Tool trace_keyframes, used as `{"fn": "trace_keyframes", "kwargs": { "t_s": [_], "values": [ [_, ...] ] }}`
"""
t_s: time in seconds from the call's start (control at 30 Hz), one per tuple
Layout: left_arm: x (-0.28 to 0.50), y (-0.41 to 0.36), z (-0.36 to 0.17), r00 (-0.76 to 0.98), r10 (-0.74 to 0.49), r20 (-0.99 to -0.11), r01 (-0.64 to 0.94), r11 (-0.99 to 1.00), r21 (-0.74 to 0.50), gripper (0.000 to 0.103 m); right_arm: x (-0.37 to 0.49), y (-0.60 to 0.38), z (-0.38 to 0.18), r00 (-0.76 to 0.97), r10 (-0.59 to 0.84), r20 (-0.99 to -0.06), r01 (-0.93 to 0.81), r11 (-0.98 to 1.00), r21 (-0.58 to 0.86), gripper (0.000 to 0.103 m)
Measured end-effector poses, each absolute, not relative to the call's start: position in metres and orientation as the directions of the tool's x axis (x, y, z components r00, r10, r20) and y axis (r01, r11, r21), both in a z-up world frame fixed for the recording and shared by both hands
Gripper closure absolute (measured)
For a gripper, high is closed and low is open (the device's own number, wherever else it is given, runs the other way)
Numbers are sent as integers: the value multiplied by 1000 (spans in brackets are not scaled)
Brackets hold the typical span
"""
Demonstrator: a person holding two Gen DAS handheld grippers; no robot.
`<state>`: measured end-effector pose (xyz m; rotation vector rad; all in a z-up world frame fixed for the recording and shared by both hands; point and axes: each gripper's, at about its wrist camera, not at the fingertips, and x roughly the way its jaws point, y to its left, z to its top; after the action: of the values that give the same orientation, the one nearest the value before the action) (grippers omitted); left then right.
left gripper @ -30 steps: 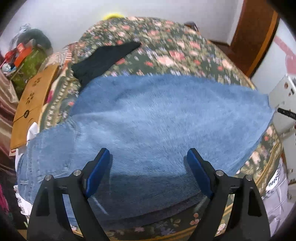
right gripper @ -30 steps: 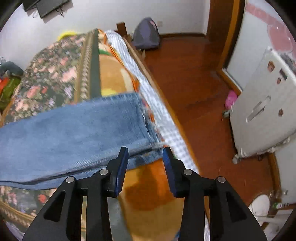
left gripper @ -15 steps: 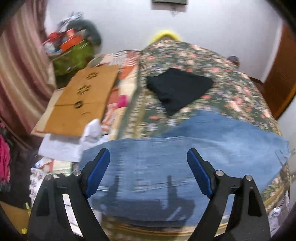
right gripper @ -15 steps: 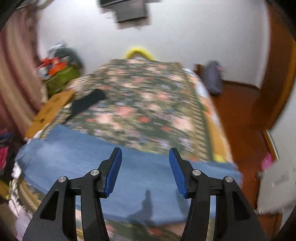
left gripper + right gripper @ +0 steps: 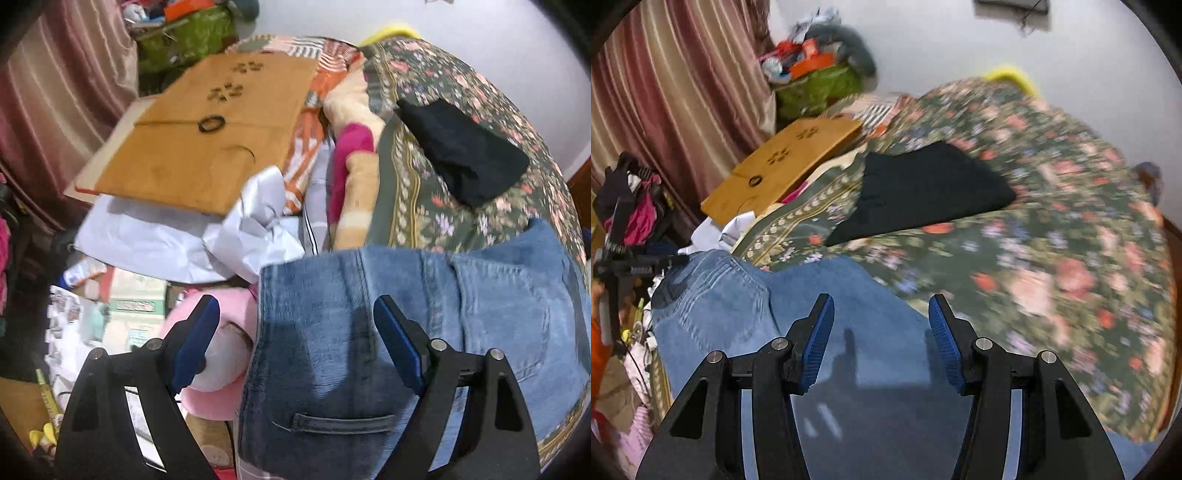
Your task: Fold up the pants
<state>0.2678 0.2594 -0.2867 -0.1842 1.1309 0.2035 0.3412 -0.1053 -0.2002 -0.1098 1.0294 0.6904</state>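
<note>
Fingers of the left gripper stood spread wide and empty above the waistband end of the blue jeans, while the right gripper hung with its jaws partly apart, nothing between them, over the denim. Those jeans lay across the near edge of the floral bedspread, beyond them a folded black garment and a brown cardboard sheet.

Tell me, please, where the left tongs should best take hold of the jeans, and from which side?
Probably the waistband edge of the jeans, which lies between the open left tongs at the bed's side. Come from above and outside: that edge overhangs there, thick and free.
</note>
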Motion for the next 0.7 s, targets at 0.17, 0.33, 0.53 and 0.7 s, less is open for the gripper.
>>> {"fn": "trace_keyframes", "kwargs": {
  "t_s": [0.17, 0.33, 0.53, 0.7],
  "values": [
    [259, 260, -319, 380, -47, -924, -215, 967, -138, 17, 362, -67, -231, 196, 481, -855, -599, 749, 284, 53],
    [245, 258, -323, 426, -183, -886, -184, 941, -283, 50, 352, -62, -236, 205, 498, -843, -635, 723, 272, 65],
    [233, 239, -305, 482, -105, -870, -171, 962, -211, 85, 333, -56, -229, 306, 469, -829, -680, 717, 154, 79],
    [222, 226, -292, 475, 8, -880, -160, 984, -77, 86, 338, -53, -229, 337, 441, -832, -673, 730, 115, 82]
  ]
}}
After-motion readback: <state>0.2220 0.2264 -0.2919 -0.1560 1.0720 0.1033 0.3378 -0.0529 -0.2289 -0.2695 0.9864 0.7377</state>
